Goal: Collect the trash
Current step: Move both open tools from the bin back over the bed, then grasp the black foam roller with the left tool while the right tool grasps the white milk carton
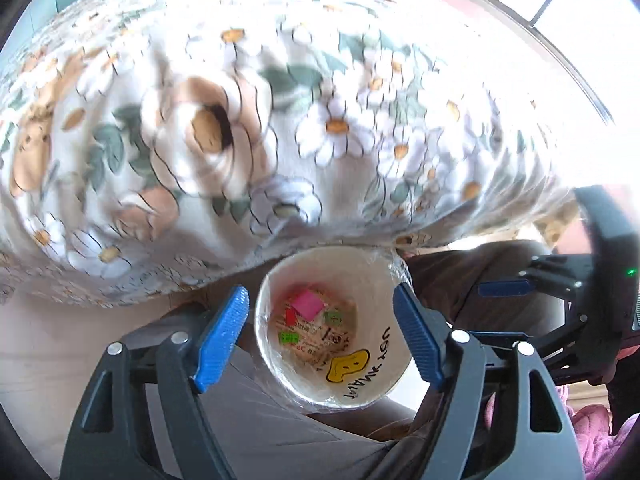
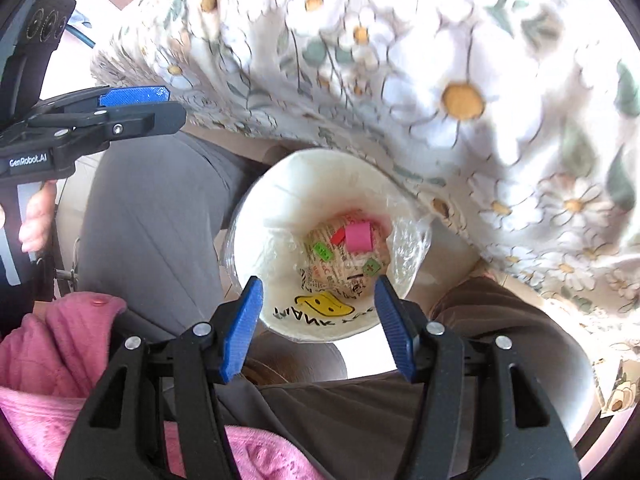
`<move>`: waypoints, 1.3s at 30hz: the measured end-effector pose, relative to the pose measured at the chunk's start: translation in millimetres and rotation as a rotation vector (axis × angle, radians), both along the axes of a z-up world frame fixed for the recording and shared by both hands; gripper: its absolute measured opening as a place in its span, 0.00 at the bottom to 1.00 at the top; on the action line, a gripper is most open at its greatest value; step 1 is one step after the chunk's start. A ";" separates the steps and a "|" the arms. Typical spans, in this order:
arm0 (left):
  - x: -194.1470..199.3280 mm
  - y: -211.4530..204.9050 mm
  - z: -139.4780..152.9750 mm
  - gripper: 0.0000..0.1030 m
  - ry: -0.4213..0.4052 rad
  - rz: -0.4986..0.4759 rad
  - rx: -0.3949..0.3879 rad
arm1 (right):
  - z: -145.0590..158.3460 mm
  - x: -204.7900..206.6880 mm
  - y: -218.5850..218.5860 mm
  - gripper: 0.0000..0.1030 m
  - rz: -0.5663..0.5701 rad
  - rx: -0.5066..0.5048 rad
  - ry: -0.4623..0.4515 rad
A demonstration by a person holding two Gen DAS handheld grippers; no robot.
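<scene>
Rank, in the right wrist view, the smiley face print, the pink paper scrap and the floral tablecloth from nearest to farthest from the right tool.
1. Smiley face print: on the bin's near wall, between the right tool fingers.
2. Pink paper scrap: deeper, at the bin's bottom.
3. Floral tablecloth: beyond the bin's far rim, upper right.

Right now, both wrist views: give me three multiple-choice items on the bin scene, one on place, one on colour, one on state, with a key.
1. Where does the white bin stand?
A. on the flowered cloth
B. below the cloth's edge, between the person's legs
C. on a shelf

2. What colour is the biggest paper scrap in the bin?
A. pink
B. blue
C. black

3. How do the right gripper jaws stand?
A. shut on a scrap
B. shut on the rim
C. open, holding nothing

Key: B, the flowered cloth hangs above it and trousered legs flank it; A, the pink square shows in both views; C, the blue pads stand apart with nothing between.
</scene>
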State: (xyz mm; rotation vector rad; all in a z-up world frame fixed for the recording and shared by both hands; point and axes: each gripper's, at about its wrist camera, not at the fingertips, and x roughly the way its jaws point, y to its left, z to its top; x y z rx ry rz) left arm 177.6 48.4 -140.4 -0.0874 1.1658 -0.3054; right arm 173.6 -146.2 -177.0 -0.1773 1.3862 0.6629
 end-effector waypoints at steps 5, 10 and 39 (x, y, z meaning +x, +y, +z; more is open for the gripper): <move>23.7 19.4 57.9 0.85 -0.157 -0.018 0.095 | 77.7 19.5 -4.2 0.64 0.042 -0.004 -0.196; 57.9 35.0 94.0 0.86 -0.265 -0.038 0.215 | 149.7 47.6 -2.2 0.70 0.139 -0.065 -0.408; 364.2 90.1 100.7 0.86 -0.331 -0.454 0.367 | 203.1 382.9 78.6 0.77 0.571 -0.383 -0.545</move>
